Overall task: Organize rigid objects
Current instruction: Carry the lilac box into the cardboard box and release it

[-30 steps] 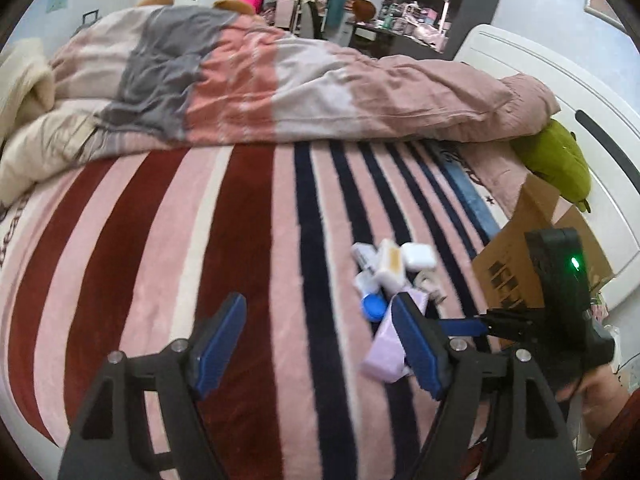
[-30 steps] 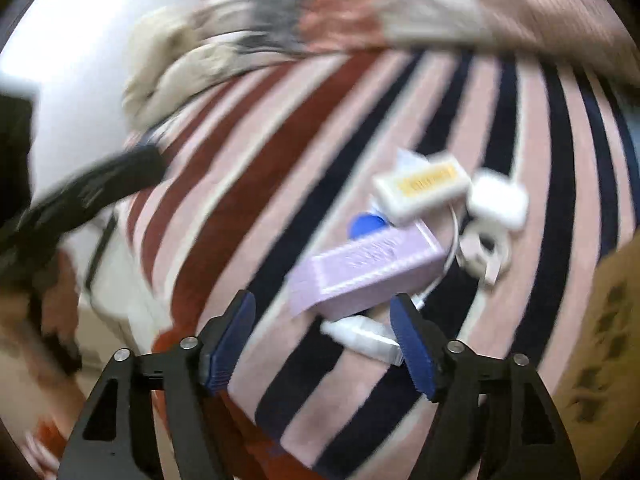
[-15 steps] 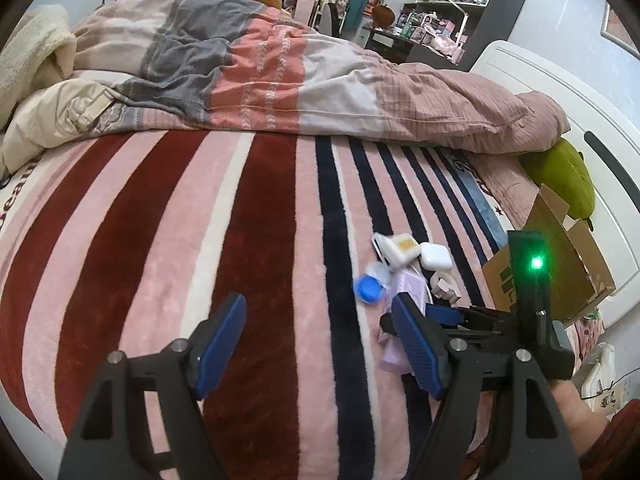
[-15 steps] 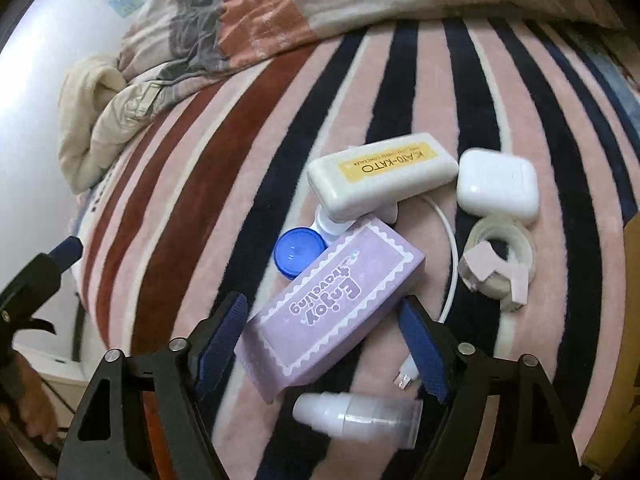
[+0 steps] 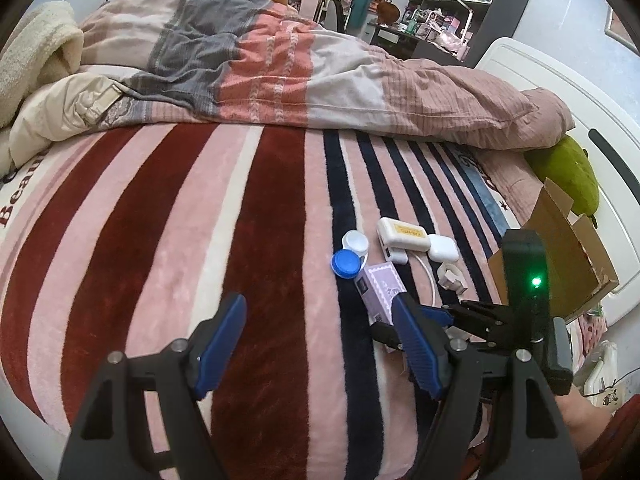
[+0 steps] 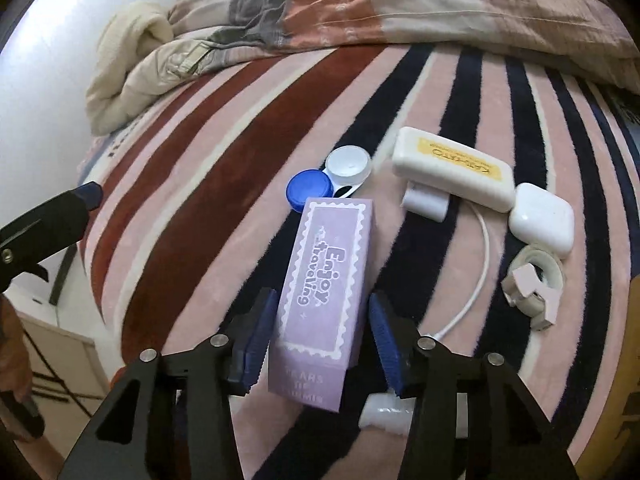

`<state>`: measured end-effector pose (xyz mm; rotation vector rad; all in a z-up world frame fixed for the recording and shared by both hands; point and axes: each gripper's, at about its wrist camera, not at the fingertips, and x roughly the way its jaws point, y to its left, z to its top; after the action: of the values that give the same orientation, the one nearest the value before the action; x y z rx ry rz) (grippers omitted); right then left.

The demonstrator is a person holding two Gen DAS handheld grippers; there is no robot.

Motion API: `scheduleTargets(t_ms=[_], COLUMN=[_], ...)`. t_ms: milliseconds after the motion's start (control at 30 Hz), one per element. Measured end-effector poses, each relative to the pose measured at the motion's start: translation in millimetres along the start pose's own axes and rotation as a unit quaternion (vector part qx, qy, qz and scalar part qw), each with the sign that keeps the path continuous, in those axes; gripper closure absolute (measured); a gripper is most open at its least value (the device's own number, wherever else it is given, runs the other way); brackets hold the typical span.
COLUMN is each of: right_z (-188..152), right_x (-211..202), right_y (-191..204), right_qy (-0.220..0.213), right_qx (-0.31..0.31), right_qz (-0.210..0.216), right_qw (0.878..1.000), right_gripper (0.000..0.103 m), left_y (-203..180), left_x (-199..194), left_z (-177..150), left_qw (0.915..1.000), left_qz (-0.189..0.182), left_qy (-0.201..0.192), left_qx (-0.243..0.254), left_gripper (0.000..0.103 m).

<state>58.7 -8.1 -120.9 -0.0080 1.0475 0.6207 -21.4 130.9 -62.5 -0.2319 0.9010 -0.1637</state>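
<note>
Your right gripper (image 6: 320, 334), jaws just narrowing, straddles the lilac cardboard box (image 6: 326, 280) at six o'clock, poised to grasp it; your left gripper (image 5: 320, 344) waits wide, empty.

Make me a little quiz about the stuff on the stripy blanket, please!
1. What colour is the box between the right hand-held gripper's fingers?
2. True or false: the blue cap lies beside the white cap.
3. Which lies nearest the tape roll: A) the earbud case, B) the cream blanket, C) the left hand-held gripper?

Key
1. Purple. The jaws have just been closing around it; a thin gap shows on each side.
2. True.
3. A.
</note>
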Motion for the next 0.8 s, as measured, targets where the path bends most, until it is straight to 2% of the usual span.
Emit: scheduleTargets(t_ms=[67, 133, 233, 400, 600, 633, 700, 800], right_z=[-1, -4, -6, 8, 18, 19, 18, 16], right_x=[3, 1, -12, -59, -132, -145, -170, -199], right_y=[2, 5, 13, 31, 33, 30, 17, -10], right_qy=[0.003, -0.003, -0.012, -0.024, -0.052, -0.056, -0.069, -0.089], right_qx=[-0.007, -0.025, -0.065, -0.135, -0.198, -0.204, -0.208, -0.204], right_qz=[-0.008, -0.019, -0.023, 0.048, 0.087, 0.093, 0.098, 0.081], right_qw=[1.000, 0.999, 0.998, 0.989, 0.975, 0.973, 0.971, 0.971], right_gripper=[0.059, 0.069, 0.070, 0.070, 0.070, 0.070, 0.070, 0.070], left_y=[1, 1, -3, -24, -84, -97, -122, -168], left_x=[1, 1, -1, -17, -37, -35, -29, -18], left_z=[-1, -2, -1, 15, 50, 57, 68, 82], left_qw=[1.0000, 0.9999, 0.9999, 0.9978, 0.9877, 0.9847, 0.9799, 0.9704], left_qz=[0.001, 0.004, -0.006, -0.066, -0.148, -0.165, -0.189, -0.220], left_qy=[0.003, 0.009, 0.013, -0.001, -0.022, -0.018, -0.008, 0.002], left_qx=[-0.003, -0.005, -0.002, 0.006, 0.047, 0.053, 0.064, 0.100], left_gripper=[0.031, 0.031, 0.031, 0.031, 0.031, 0.033, 0.043, 0.052])
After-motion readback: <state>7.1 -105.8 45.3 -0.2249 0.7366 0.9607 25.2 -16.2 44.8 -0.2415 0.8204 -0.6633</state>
